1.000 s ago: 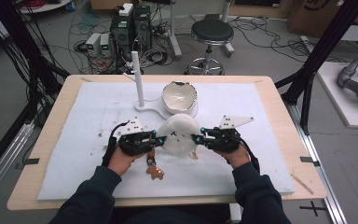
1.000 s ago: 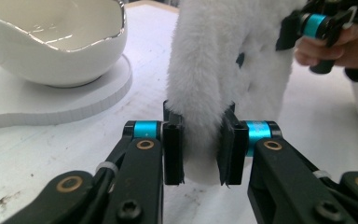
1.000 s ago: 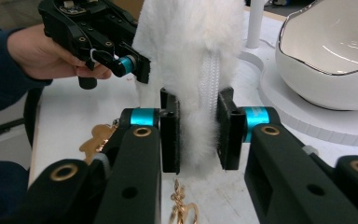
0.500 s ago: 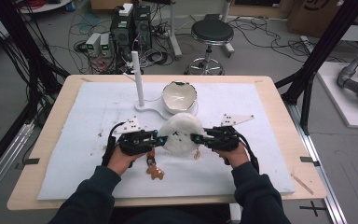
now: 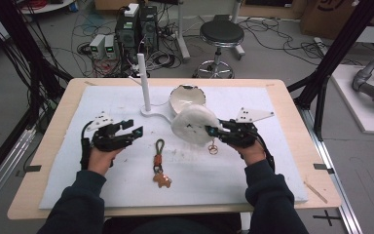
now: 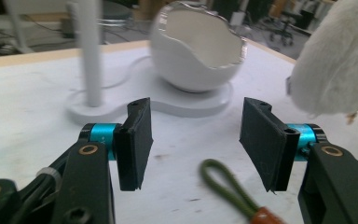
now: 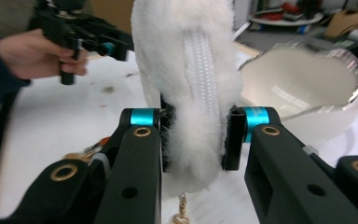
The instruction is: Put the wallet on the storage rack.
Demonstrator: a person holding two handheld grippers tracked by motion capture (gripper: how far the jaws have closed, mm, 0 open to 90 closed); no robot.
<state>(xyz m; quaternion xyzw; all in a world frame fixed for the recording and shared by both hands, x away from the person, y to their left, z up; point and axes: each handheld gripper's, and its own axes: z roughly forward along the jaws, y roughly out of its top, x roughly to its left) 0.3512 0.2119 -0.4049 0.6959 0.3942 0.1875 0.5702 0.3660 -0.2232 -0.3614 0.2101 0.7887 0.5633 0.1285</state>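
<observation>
Two grippers — my right gripper (image 5: 209, 131) clamps the fluffy white pouch (image 5: 192, 124) beside the eggshell bowl (image 5: 187, 97); my left gripper (image 5: 135, 130) gapes empty.

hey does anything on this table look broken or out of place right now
The white bowl on the stand has a jagged, eggshell-like rim, possibly a broken look by design. A keychain lies loose on the mat. The right gripper holds the fluffy white pouch lifted off the table. Nothing looks spilled.

grey floor (image 5: 39, 58) strewn with cables; round black stool (image 5: 220, 34) behind wooden table (image 5: 302, 126); black frame poles.
</observation>
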